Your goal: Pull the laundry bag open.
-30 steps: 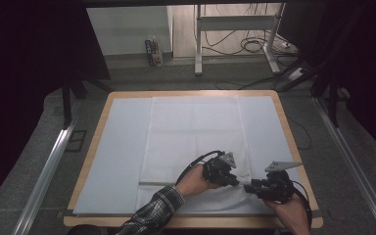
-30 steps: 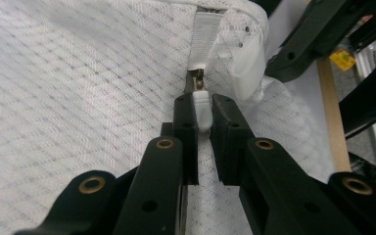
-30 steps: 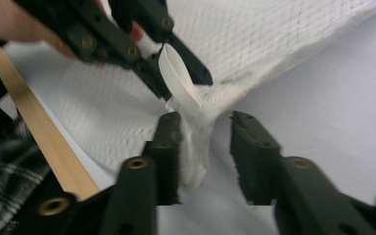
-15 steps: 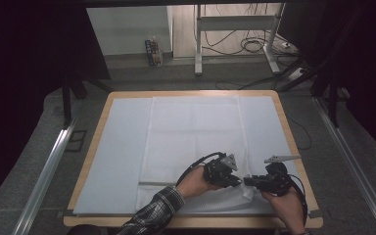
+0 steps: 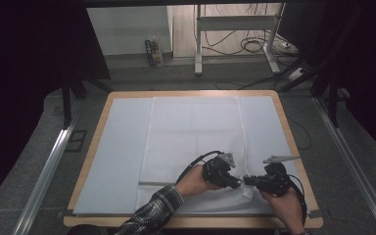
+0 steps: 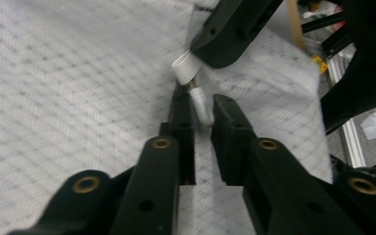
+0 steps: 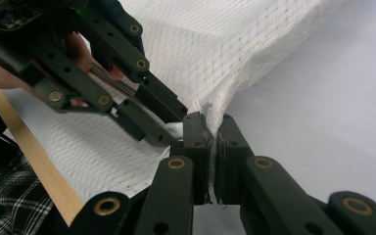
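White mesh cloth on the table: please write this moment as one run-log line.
left gripper: shut on white mesh cloth fold | right gripper: just closed, shut on cloth edge | both at near right corner | wooden-rimmed table

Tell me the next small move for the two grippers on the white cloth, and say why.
Probably lift both grippers together and carry the pinched edge toward the far side. The left gripper and right gripper are each shut on a fold of the white cloth near its near right corner, side by side, while the rest lies flat on the table.

Grey floor around the wooden-rimmed table, cables beneath a white desk frame beyond
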### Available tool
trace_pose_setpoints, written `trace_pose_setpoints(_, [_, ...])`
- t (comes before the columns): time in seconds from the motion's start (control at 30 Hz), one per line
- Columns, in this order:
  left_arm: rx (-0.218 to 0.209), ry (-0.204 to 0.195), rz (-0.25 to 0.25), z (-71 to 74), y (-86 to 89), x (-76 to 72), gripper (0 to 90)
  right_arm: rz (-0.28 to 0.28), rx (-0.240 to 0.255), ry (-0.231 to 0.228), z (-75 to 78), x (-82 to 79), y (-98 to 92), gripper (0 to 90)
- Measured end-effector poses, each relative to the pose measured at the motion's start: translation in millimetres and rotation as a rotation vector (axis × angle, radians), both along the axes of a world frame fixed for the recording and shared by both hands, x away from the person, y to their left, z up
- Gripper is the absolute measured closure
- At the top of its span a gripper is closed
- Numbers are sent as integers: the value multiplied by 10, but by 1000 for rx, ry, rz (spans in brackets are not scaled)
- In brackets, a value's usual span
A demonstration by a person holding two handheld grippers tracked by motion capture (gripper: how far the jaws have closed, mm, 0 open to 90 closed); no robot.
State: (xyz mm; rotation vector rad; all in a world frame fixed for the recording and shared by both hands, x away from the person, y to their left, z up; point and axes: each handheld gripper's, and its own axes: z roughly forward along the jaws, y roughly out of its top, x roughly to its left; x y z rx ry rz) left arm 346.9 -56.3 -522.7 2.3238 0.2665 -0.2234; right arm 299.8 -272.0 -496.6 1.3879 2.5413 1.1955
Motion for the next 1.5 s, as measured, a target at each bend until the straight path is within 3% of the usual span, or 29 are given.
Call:
trace_pose_setpoints(0.27, [6, -3, 36, 15, 9, -10, 869, 4, -16, -10, 4, -5, -6, 851])
trace_pose_setpoints(0.6, [24, 13, 37, 42, 49, -2, 875, 0, -23, 9, 4, 0, -30, 858])
trace_pose_setpoints(0.77, [36, 22, 47, 20, 134, 20, 875, -17, -63, -6, 5, -7, -48, 859])
trace_pose_setpoints(1.5, [65, -22, 31, 10, 277, -57, 874, 7, -89, -7, -16, -53, -13, 858])
